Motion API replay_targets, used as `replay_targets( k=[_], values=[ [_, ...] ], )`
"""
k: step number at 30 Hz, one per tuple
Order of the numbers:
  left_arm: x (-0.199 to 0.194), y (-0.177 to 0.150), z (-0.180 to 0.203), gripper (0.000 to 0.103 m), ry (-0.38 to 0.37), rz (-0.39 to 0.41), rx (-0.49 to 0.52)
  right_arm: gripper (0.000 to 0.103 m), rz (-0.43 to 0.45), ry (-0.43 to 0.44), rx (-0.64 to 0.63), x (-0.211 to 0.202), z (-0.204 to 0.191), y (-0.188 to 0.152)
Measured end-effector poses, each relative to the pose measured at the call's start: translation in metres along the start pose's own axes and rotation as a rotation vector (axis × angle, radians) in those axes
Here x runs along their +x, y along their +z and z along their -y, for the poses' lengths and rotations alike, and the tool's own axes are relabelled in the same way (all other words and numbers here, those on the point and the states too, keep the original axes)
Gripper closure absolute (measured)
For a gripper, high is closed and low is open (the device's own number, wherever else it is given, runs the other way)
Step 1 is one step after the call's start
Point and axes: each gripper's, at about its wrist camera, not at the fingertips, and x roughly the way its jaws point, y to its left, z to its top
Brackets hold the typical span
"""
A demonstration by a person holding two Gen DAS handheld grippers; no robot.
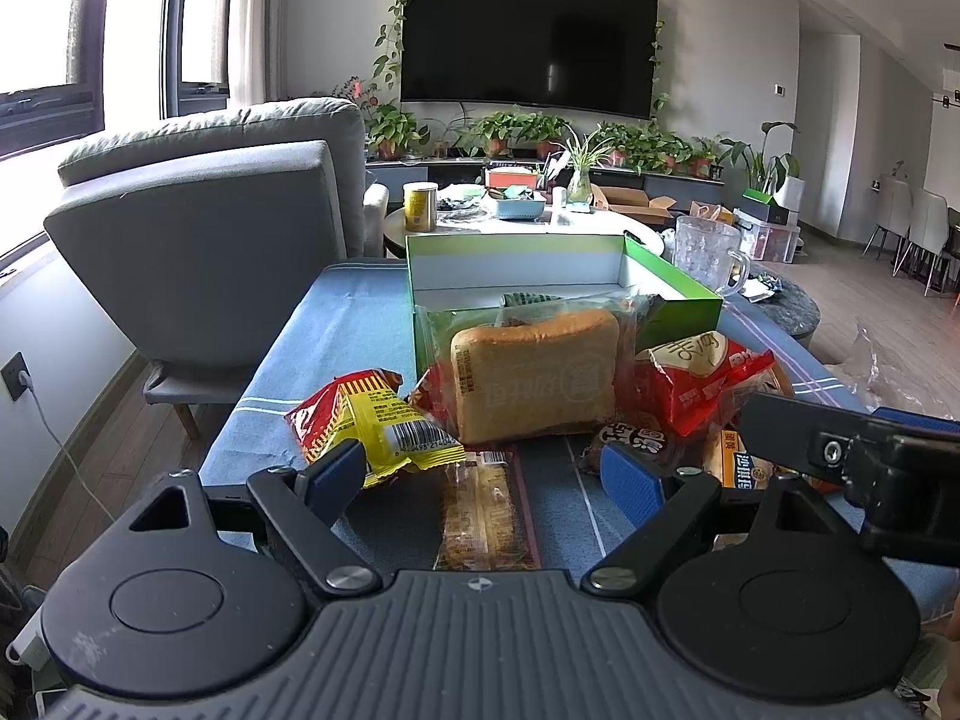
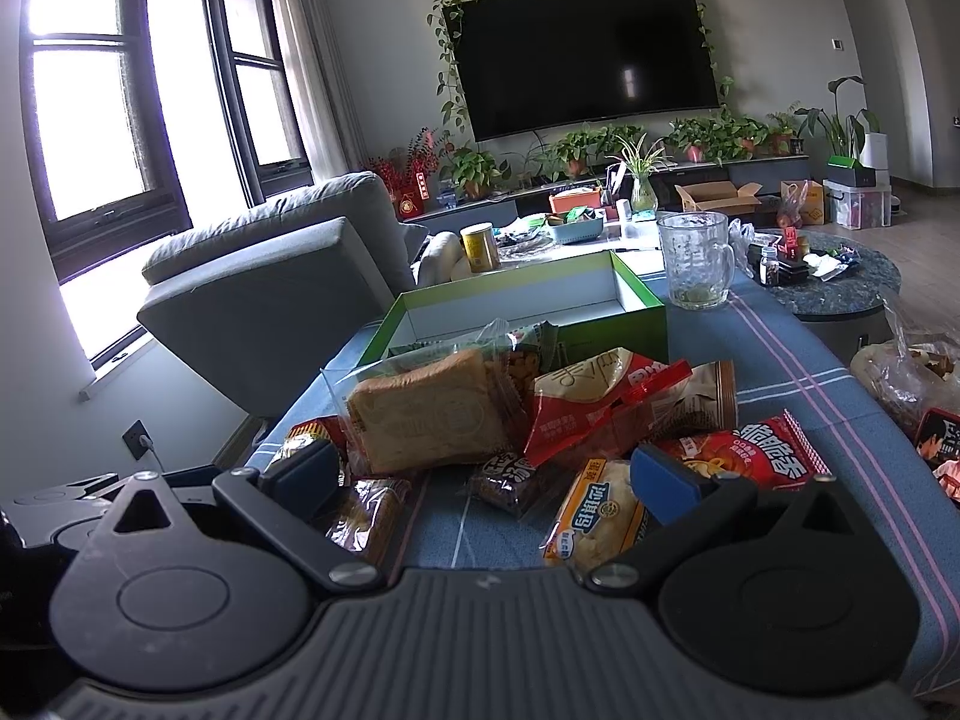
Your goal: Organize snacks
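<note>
Closest to the lens is the left gripper (image 1: 483, 477), fingers spread wide with nothing between them, hovering low over a long brown snack bar (image 1: 487, 513) that lies flat on the blue striped tablecloth (image 1: 336, 330). Its left finger sits just beside a yellow-and-red packet (image 1: 372, 423) with a barcode. The right gripper (image 2: 489, 480) is spread apart too, holding nothing, and its black body pokes into the left camera's view on the right side.

Between the right gripper's fingers sits a small dark brown packet (image 2: 507, 480), and a yellow-and-white pastry pack (image 2: 594, 513) lies right next to its right finger. Just past that finger is a red crisps bag (image 2: 759, 450).

Further out, the middle of the pile is a wrapped bread loaf (image 1: 534, 381) standing on edge, with a red-and-white bag (image 1: 696, 375) leaning just beside it. Behind the pile is the green box (image 1: 678, 294), lid off, white inside, with what looks like one greenish packet poking over its near edge. A glass pitcher (image 2: 696, 261) stands behind the box's right corner.

Beyond the table there's a grey armchair (image 1: 204, 228), a wall-mounted TV (image 1: 528, 42) and a row of potted plants (image 1: 516, 132).
</note>
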Motion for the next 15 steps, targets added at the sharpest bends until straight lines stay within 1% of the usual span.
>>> replay_targets(
  k=[15],
  values=[
    [-0.0001, 0.0011, -0.0020, 0.018, 0.002, -0.006, -0.005, 0.019, 0.000, 0.000, -0.001, -0.0001, -0.0001, 0.0002]
  ],
)
